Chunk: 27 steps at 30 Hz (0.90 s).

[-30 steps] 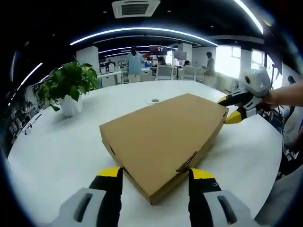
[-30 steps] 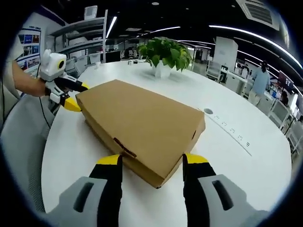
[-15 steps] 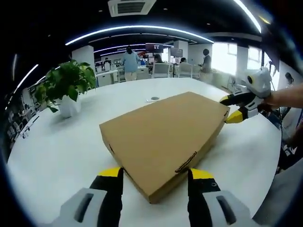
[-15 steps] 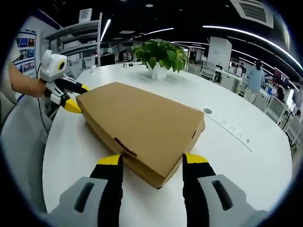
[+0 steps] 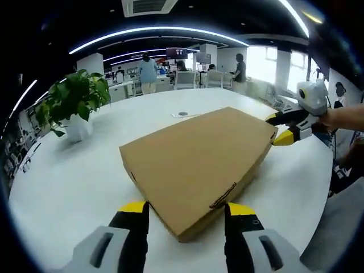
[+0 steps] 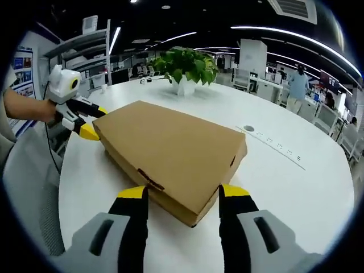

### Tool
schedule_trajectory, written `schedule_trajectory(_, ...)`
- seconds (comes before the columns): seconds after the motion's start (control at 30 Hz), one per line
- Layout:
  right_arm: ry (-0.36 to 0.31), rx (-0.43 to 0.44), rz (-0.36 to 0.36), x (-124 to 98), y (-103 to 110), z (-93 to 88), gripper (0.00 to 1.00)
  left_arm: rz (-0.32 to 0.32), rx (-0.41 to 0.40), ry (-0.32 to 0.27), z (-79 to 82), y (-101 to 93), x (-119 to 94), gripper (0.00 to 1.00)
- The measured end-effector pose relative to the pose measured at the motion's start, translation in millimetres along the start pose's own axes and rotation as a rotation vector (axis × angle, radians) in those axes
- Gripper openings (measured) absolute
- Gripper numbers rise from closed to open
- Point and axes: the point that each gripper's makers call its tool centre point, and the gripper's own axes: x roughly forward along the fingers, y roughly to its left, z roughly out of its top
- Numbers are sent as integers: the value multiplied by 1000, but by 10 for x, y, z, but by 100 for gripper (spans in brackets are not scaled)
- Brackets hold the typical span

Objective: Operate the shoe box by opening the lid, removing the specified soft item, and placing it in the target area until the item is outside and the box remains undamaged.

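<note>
Left gripper view: closed box lay flat on white round table, plant beyond, open office w/ people behind. Left gripper jaws apart, straddling near corner. Right gripper view: right gripper jaws apart at opposite corner.

Open-plan office: white round table, potted plant beyond fingers, ceiling light strips, desks, bright windows.
</note>
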Motion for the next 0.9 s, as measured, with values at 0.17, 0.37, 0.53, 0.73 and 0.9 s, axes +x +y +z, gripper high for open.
schedule_trajectory(0.17, -5, 27, -21, 2, 126, 5, 45, -19, 17, 20, -47, 59, -53, 51)
schedule_trajectory(0.37, -7, 51, -34, 2, 231, 10, 45, -35, 29, 35, -86, 121, -111, 50)
schedule_trajectory(0.53, -11, 74, -41, -7, 333, 9, 44, -58, 44, 51, -112, 175, -148, 50)
schedule_trajectory(0.73, -20, 99, -54, -17, 489, 6, 43, -89, 66, 68, -153, 249, -202, 50)
schedule_trajectory(0.9, -21, 114, -67, -21, 620, 5, 42, -114, 85, 85, -200, 311, -253, 50)
